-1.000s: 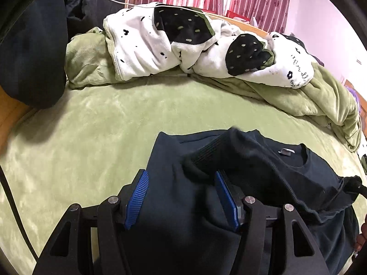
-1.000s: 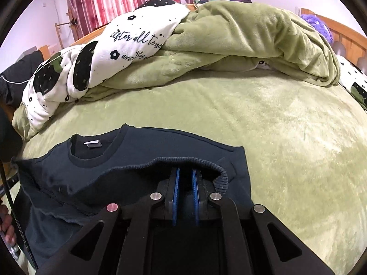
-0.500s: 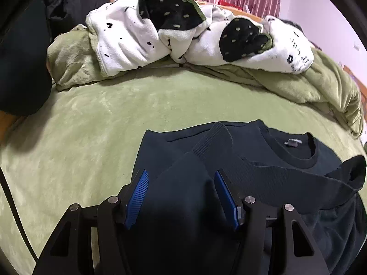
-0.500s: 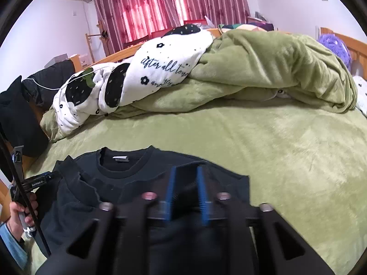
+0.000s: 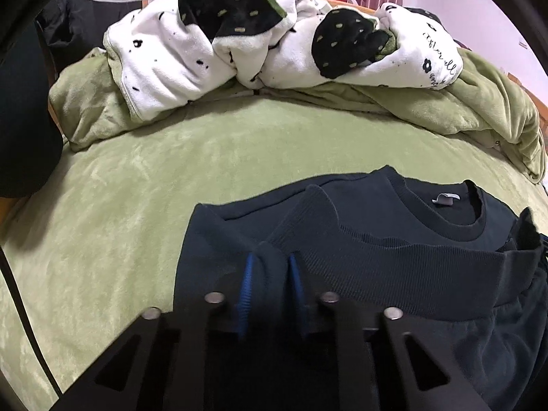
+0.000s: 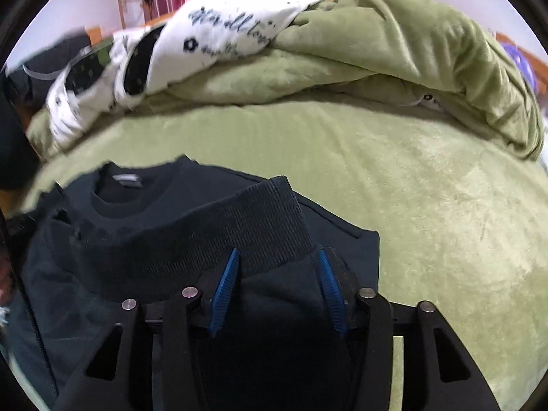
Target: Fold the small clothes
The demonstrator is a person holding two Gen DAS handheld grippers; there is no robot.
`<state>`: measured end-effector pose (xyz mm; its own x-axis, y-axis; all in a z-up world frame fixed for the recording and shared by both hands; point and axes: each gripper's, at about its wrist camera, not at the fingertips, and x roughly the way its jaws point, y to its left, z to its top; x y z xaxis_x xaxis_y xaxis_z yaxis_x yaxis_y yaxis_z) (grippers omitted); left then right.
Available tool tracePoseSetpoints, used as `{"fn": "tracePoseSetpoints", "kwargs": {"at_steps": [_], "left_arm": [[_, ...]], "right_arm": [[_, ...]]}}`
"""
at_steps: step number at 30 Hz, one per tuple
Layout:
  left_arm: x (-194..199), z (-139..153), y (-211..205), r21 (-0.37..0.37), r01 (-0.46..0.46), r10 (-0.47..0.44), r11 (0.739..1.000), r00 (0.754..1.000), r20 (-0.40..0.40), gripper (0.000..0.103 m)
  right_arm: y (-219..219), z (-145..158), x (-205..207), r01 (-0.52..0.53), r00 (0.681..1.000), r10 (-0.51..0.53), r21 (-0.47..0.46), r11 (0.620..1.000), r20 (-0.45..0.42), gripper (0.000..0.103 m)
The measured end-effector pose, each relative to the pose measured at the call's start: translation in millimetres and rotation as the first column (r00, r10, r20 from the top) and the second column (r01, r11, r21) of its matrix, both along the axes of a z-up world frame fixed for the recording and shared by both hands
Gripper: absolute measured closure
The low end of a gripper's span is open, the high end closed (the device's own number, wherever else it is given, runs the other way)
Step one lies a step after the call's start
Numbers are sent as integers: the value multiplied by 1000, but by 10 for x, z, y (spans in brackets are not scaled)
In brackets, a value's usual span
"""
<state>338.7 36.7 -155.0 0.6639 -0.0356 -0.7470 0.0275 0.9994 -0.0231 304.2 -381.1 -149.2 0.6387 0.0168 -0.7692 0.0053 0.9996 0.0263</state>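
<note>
From the left wrist view, our left gripper [image 5: 270, 270] has its jaws drawn nearly together with a fold of the dark sweatshirt [image 5: 394, 226] pinched between the blue pads, so we read it as clamped on the cloth. The sweatshirt lies on the green bed cover [image 5: 137, 205], spreading ahead of the jaws and off to their right. Its ribbed hem band [image 5: 394, 270] runs crosswise, from just ahead of the jaws away to the right, already lying close below the collar [image 5: 462, 226] with its small label. Beyond, well apart from the jaws, a white and black blanket [image 5: 205, 58] sits bunched on the bed.

From the right wrist view, our right gripper [image 6: 279, 274] has its jaws spread wide, the blue pads standing either side of the cloth. The ribbed hem band [image 6: 205, 236] rises just ahead of the jaws and stretches away to their left, toward the collar [image 6: 137, 202]. We cannot tell whether the pads touch the fabric, but they do not clamp it.

We judge the bottom-to-collar fold to be nearly laid. The hem's long axis runs side to side between our two grippers, with the collar further forward; only the left one holds an end, so it is the hand placed to set the hem down.
</note>
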Motion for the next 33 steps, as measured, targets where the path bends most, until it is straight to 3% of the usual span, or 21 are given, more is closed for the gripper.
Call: {"fn": "tracePoseSetpoints", "kwargs": {"at_steps": [1,3,8,10,13,16,19,20,22,24,27,33], "left_arm": [[-16,15,4,-6,4,-4,1000,1000,15,89],[-45,44,26,-19,-2,3,1000,999,39,90],[-148,176,172,-37,-49,53,998,992,115,91],[-153,170,218,-21,-65,67,998,991,119,91],[-109,90,306,-48,-74,78,996,994,79,91],[-92,41,318,-54,-79,82,995,995,64,91],[-99,35,296,-49,-77,80,996,995,61,90],[-102,35,293,-48,-78,81,996,995,58,87],[-113,43,296,-43,-84,86,996,995,52,84],[-139,57,304,-53,-82,85,995,995,47,82],[-189,71,306,-66,-77,79,995,996,31,65],[-461,213,273,-60,-64,65,996,997,28,61]], "right_arm": [[33,-20,7,-3,1000,3,-28,1000,0,77],[51,-48,23,11,1000,-11,-74,997,-3,95],[-128,130,-59,67,993,-63,-36,997,99,100],[-219,144,-31,113,989,-111,-17,993,95,101],[-218,-39,40,140,990,-139,-41,989,38,102],[-114,-78,66,137,990,-133,-102,985,38,101],[-133,-84,65,138,990,-135,-97,986,34,101],[-135,-88,64,139,990,-137,-94,986,30,101],[-139,-72,66,147,989,-146,-96,984,23,87],[-158,-30,27,158,987,-156,-83,984,26,80],[-143,62,-78,166,986,-164,-42,985,35,80],[182,292,-452,133,989,-131,-27,991,72,79]]}}
